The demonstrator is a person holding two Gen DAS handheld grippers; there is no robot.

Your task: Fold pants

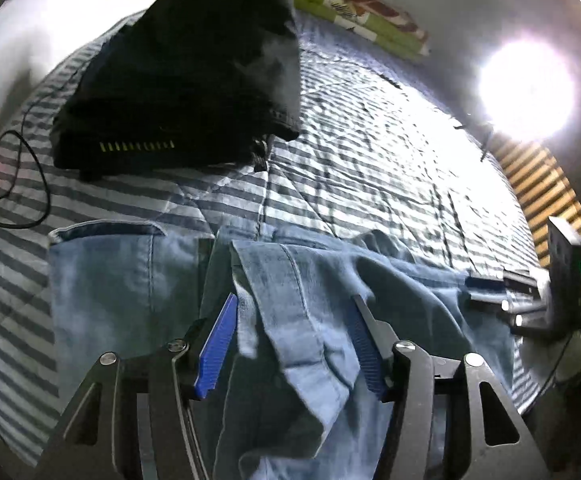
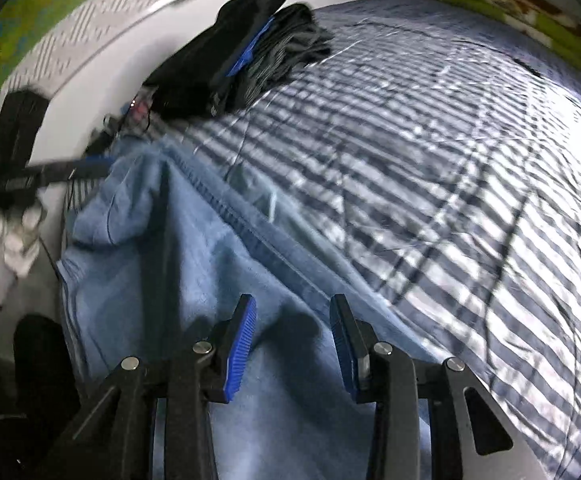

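Observation:
Light blue jeans lie crumpled on a blue-and-white striped bedspread. My left gripper is open just above them. A raised fold of denim runs between its blue pads without being pinched. At the right edge of the left wrist view, my right gripper rests low on the jeans. In the right wrist view, the right gripper is open over flat denim, near the seam edge. The left gripper shows blurred at the far left, held by a white-gloved hand.
A stack of folded dark clothes sits at the far side of the bed. A black cable loops at the left. A green patterned cloth lies along the back wall. A bright lamp glares at the right.

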